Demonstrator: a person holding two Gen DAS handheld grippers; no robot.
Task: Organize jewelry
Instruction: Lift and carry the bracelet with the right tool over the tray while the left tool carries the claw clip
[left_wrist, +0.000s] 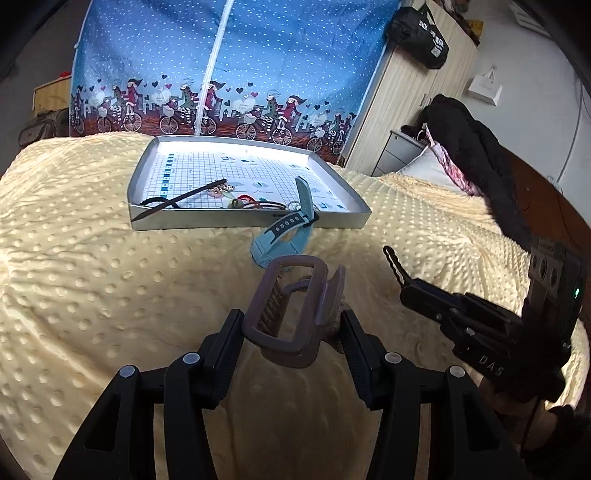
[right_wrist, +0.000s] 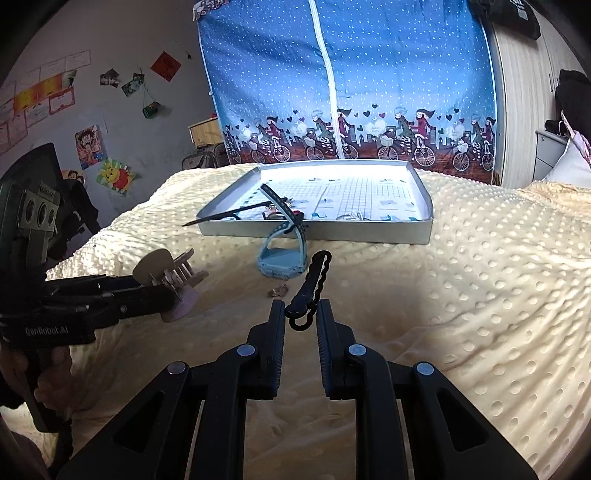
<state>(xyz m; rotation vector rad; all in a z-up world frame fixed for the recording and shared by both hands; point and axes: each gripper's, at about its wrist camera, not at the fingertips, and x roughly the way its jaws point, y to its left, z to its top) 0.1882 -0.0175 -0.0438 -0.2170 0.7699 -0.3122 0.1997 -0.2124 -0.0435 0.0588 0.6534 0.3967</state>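
Two pieces in transit, both short of the tray (left_wrist: 251, 220): left gripper (left_wrist: 291, 325) fingers clamped on claw clip (left_wrist: 288, 317); right gripper (right_wrist: 301, 314) fingers pinching black hairpin (right_wrist: 312, 280). Watch (right_wrist: 282, 254) leaning against tray's near wall. Next, probably: carry over rim, release inside.
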